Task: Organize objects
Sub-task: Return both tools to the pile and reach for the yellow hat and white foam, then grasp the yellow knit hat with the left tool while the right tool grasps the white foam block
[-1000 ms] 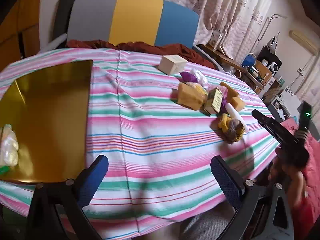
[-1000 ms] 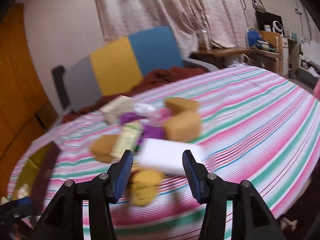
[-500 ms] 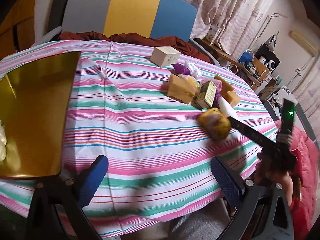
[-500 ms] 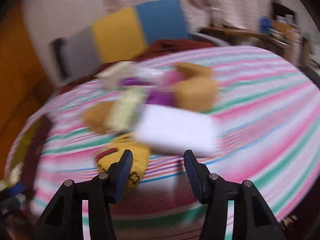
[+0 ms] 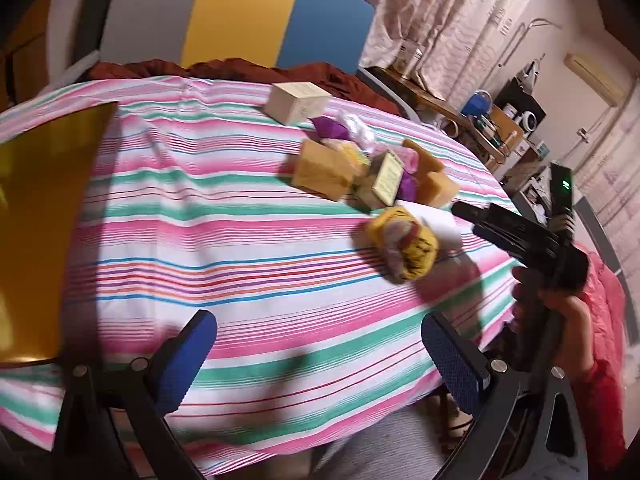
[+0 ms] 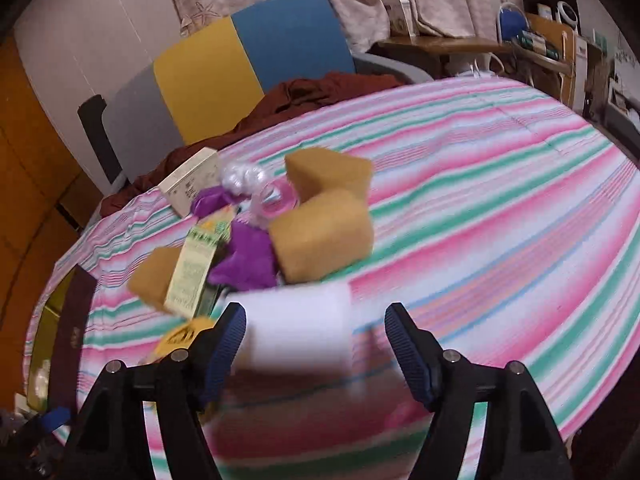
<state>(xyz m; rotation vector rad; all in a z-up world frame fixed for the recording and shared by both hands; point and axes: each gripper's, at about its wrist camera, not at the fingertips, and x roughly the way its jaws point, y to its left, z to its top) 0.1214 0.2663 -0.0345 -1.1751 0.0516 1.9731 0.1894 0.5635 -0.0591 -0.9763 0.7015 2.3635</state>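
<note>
My right gripper (image 6: 318, 350) is low over the striped table, its jaws opening. A blurred white block (image 6: 296, 328) lies between them; the right pad stands apart from it. A yellow knitted toy (image 6: 180, 336) lies just outside the left pad. Behind are two brown sponges (image 6: 324, 236), purple cloth (image 6: 248, 256), a green box (image 6: 196, 272), a pink ring (image 6: 280, 200) and a cream box (image 6: 188, 184). My left gripper (image 5: 320, 360) hangs open over the near table edge, holding nothing. From there I see the toy (image 5: 404, 240) and the right gripper (image 5: 500, 224) in a hand (image 5: 560, 308).
A gold tray (image 5: 40, 220) lies at the table's left end. Behind the table is a chair (image 5: 240, 20) with grey, yellow and blue panels and a dark red cloth (image 5: 240, 70). Curtains and cluttered shelves (image 5: 500, 120) fill the far right.
The right gripper has pushed in toward the pile and its jaws have spread wider, with the white block now between them. The left view has drifted right, so less of the gold tray shows.
</note>
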